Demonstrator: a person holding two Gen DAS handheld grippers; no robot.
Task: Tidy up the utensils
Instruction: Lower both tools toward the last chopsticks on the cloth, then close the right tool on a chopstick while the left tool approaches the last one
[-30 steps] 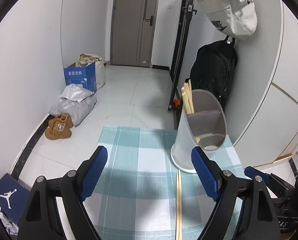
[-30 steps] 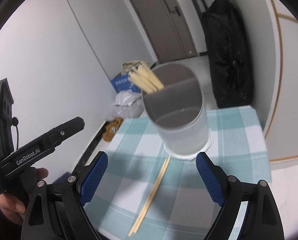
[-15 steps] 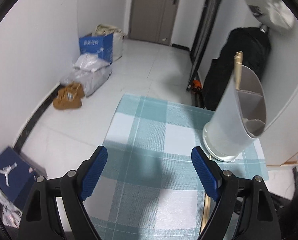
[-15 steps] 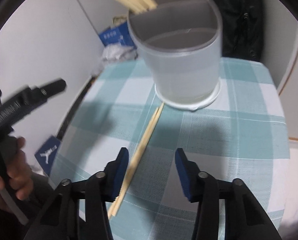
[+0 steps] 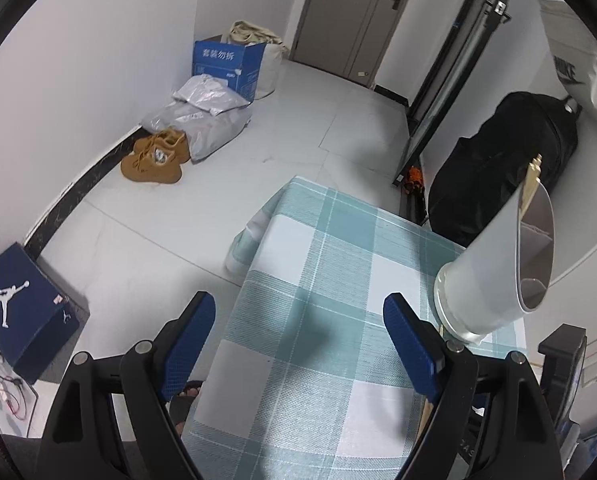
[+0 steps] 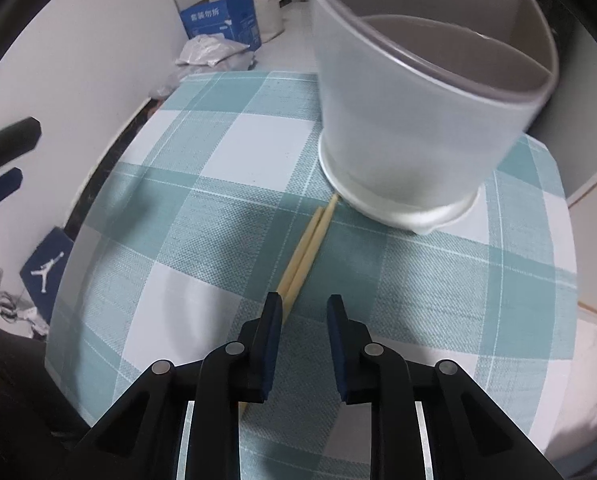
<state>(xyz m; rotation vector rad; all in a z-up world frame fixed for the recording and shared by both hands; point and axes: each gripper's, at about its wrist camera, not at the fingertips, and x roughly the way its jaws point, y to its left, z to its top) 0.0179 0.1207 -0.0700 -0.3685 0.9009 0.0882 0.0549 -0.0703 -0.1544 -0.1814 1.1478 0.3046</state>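
Two pale wooden chopsticks (image 6: 304, 252) lie side by side on the worktop, slim and smooth, their tapered ends almost touching the flared foot of the frosted white plastic utensil holder (image 6: 410, 128). That holder is a round, translucent tub with grey inner walls dividing it into compartments; seen from the left wrist, more light wooden sticks (image 5: 532, 184) poke above its far rim. A teal-and-white checked woven cloth (image 6: 226, 148), coarse in its weave, covers the worktop and hangs over the edges. The right gripper (image 6: 303, 314) points steeply down at the cloth; its ribbed dark-blue fingers (image 6: 273, 320) have just been closing and now stand narrowly apart, pinching nothing: the loose chopsticks run under the left finger rather than through the gap. The left gripper (image 5: 298, 330) hangs over the near left part of the cloth with its textured blue fingers (image 5: 190, 332) spread wide and nothing between them, the holder just beyond the right one. Down on the glossy pale tiled floor (image 5: 298, 120) sit tan suede shoes (image 5: 156, 156) and a blue cardboard box (image 5: 228, 64).
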